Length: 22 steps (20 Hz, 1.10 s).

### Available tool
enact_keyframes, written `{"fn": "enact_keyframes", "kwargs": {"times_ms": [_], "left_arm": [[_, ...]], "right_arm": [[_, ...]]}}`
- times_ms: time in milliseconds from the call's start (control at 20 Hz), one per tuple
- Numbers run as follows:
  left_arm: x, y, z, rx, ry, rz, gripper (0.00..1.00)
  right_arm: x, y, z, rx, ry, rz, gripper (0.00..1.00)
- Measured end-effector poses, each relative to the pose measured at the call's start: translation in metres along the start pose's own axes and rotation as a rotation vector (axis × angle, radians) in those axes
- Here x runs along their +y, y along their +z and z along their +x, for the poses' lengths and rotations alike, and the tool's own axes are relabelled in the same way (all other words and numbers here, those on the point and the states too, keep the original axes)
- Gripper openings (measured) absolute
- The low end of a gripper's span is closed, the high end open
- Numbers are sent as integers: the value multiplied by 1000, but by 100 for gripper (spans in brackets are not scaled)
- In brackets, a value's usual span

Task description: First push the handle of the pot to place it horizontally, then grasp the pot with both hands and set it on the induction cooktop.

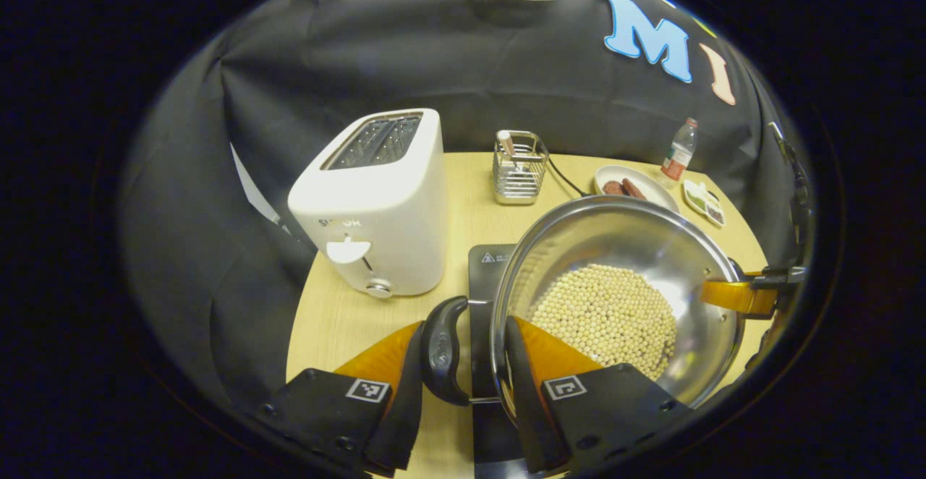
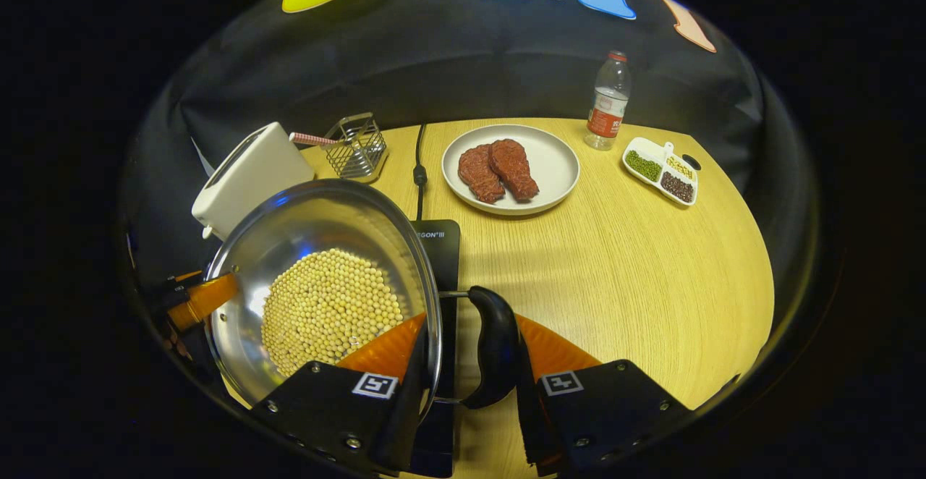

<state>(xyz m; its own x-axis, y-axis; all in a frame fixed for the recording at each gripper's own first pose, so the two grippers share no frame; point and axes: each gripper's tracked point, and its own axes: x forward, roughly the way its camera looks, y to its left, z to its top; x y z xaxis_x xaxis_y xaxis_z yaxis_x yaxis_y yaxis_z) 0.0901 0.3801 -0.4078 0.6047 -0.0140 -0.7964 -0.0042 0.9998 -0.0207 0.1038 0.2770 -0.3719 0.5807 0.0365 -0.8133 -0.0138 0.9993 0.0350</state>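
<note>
A steel pot [image 1: 651, 240] holding pale soybeans [image 1: 608, 316] is over the black induction cooktop [image 1: 486, 262], covering most of it; I cannot tell if it rests on it. My left gripper [image 1: 464, 323] is shut on the pot's black side handle [image 1: 443, 349], one finger outside the handle, the other inside the rim. My right gripper [image 2: 470, 320] is shut the same way on the opposite black handle [image 2: 495, 349] of the pot [image 2: 311, 211]. Each gripper's orange finger shows across the pot in the other's view, the right gripper [image 1: 731, 297] and the left gripper [image 2: 202, 302]. The cooktop [image 2: 441, 247] peeks out beside the rim.
A white toaster [image 1: 376, 204] stands left of the cooktop, a wire utensil holder [image 1: 519, 168] behind it. A plate with two meat pieces [image 2: 510, 168], a water bottle [image 2: 608, 103] and a small divided dish of beans [image 2: 662, 168] sit toward the back. The cord [image 2: 418, 168] runs back from the cooktop. Bare wooden table [image 2: 636, 269] lies right.
</note>
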Motion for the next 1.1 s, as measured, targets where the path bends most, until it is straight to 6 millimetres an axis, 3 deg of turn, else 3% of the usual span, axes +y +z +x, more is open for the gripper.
{"fn": "enact_keyframes", "kwargs": {"times_ms": [50, 250, 300, 350, 450, 650, 750, 900, 1100], "left_arm": [[0, 1, 1, -11, -3, -13, 65], [2, 3, -9, -30, 13, -19, 65], [5, 7, -12, -50, 27, -24, 70], [6, 11, -15, -69, 35, -33, 67], [8, 21, -31, -104, 59, -65, 75], [-9, 51, -76, -216, 85, -108, 74], [-34, 72, -103, -284, 78, -114, 73], [-86, 104, -152, -404, 80, -111, 74], [-183, 138, -216, -553, 66, -14, 74]], "right_arm": [[0, 1, 0, -8, 5, 3, 57], [1, 1, -2, -24, 34, 9, 59], [3, 3, -6, -35, 51, 5, 61], [1, 7, -11, -53, 60, -5, 64], [2, 15, -23, -87, 101, -6, 72], [-20, 37, -65, -183, 128, -6, 73], [-37, 50, -91, -247, 131, -5, 74], [-68, 74, -138, -361, 116, -14, 73], [-108, 106, -203, -515, 85, -30, 73]]}}
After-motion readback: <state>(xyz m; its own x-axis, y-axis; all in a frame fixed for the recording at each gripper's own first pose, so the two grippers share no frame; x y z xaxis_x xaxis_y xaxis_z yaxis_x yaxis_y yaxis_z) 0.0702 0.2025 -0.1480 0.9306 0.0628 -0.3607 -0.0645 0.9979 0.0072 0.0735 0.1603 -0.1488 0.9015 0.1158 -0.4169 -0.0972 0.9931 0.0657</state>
